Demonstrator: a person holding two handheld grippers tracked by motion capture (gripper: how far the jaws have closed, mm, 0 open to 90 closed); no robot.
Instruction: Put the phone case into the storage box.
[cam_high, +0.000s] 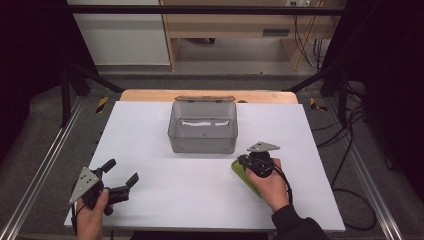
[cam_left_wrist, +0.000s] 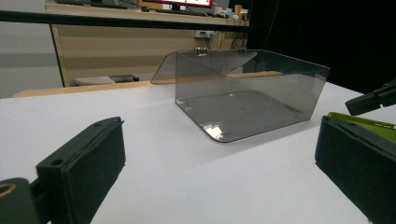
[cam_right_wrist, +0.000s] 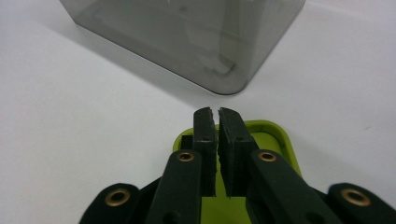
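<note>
The right gripper (cam_right_wrist: 215, 116) has its jaws pressed together over the green lid (cam_high: 243, 173), a flat, glossy, rounded-corner plastic piece lying near the surface's (cam_high: 200, 190) right front edge, long axis running toward the smoky clear box (cam_high: 202, 129). The left gripper (cam_high: 120, 172) has its jaws spread, near the front-left corner.

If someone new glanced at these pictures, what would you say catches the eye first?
Probably the smoky see-through box standing mid-table with its lid tipped back, on the white table. Next, the lime-green tray near the box's front right corner, with the right gripper shut just above it. The left gripper waits open at the near left.
</note>
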